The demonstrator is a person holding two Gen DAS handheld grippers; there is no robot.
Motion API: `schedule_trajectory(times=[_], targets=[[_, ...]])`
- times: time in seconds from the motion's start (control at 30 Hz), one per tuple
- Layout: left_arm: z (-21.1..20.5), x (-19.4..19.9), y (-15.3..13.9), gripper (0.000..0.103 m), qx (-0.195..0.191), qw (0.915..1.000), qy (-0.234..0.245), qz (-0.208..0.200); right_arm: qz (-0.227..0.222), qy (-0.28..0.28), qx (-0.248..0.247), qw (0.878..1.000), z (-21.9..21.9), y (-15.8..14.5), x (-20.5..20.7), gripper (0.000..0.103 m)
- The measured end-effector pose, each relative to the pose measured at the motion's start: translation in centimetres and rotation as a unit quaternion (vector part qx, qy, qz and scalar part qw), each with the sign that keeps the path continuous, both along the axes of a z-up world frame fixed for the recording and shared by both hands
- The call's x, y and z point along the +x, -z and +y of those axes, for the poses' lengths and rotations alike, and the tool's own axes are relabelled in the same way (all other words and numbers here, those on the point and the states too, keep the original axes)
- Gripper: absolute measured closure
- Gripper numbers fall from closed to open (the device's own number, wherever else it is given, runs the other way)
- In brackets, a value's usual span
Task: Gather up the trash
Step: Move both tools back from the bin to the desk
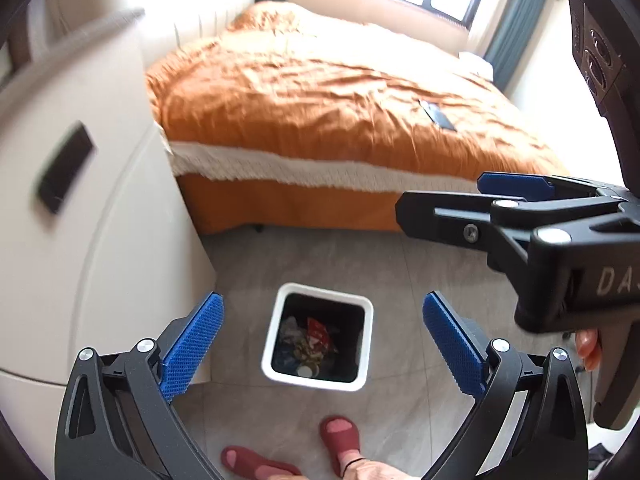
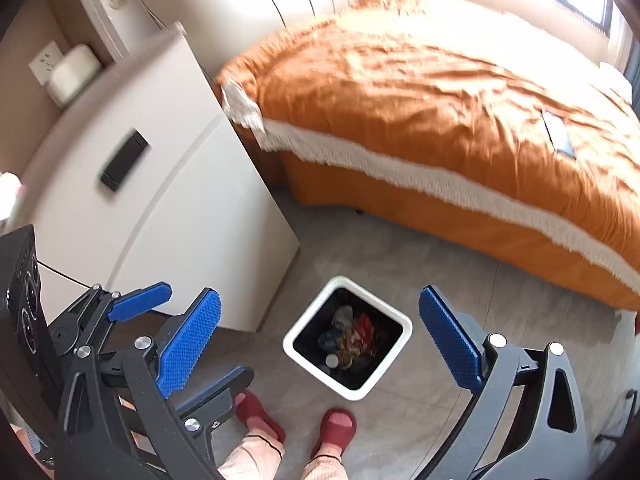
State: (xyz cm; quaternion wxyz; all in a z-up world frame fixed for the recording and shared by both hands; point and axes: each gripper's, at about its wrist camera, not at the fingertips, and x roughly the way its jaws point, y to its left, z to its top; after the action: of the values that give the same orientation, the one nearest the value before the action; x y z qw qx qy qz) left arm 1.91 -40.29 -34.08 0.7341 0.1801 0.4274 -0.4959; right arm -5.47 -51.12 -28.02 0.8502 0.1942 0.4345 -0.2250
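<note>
A white square trash bin [image 1: 370, 336] with a dark liner stands on the grey tile floor, holding several pieces of trash [image 1: 310, 340], among them a red wrapper. My left gripper [image 1: 322, 346] is open and empty, high above the bin. My right gripper [image 2: 320, 346] is open and empty, also above the bin [image 2: 298, 334]. The right gripper also shows in the left wrist view [image 1: 460, 204], at the right, level with the bed's edge. The left gripper shows in the right wrist view [image 2: 192, 332] at lower left.
A white bedside cabinet [image 1: 100, 220] with a black remote-like object [image 1: 64, 168] on top stands left of the bin. An orange-covered bed [image 1: 340, 92] lies behind, with a dark flat object [image 1: 438, 114] on it. The person's feet in red slippers [image 1: 340, 436] stand before the bin.
</note>
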Motion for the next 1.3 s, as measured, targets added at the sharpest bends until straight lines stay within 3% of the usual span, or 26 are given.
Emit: schedule_trajectory(times=[0.3,0.6,0.77,0.93,1.1,1.2,1.3], targets=[[6.4,2.3,-11.0,0.005,-0.047,0.9926,-0.099,-0.052,-0.077,-0.058,-0.030,0.995,3.4,-10.0,2.1,0.004],[13.2,5.7,-18.4,0.005,-0.079,0.9725,-0.183,-0.120,-0.115,-0.150,-0.043,0.981,8.8,-15.0,7.5,0.004],[18.3,8.2,-21.5,0.005,-0.084,0.9554,-0.238,-0.153,-0.130,-0.203,-0.051,0.969,12.8,-16.8,10.7,0.004],[24.6,11.3,-23.3,0.005,-0.081,0.9351,-0.302,-0.167,-0.135,-0.247,-0.052,0.958,16.4,-17.6,14.3,0.004],[30.4,15.3,-23.7,0.005,-0.085,0.9176,-0.358,-0.151,-0.132,-0.276,-0.047,0.951,19.7,-17.3,17.4,0.004],[32.2,17.5,-22.8,0.005,-0.071,0.9129,-0.376,-0.143,-0.126,-0.287,-0.048,0.948,21.6,-16.6,19.5,0.004],[33.0,19.2,-21.3,0.005,-0.061,0.9141,-0.378,-0.132,-0.117,-0.290,-0.049,0.949,23.0,-15.7,21.5,0.004]])
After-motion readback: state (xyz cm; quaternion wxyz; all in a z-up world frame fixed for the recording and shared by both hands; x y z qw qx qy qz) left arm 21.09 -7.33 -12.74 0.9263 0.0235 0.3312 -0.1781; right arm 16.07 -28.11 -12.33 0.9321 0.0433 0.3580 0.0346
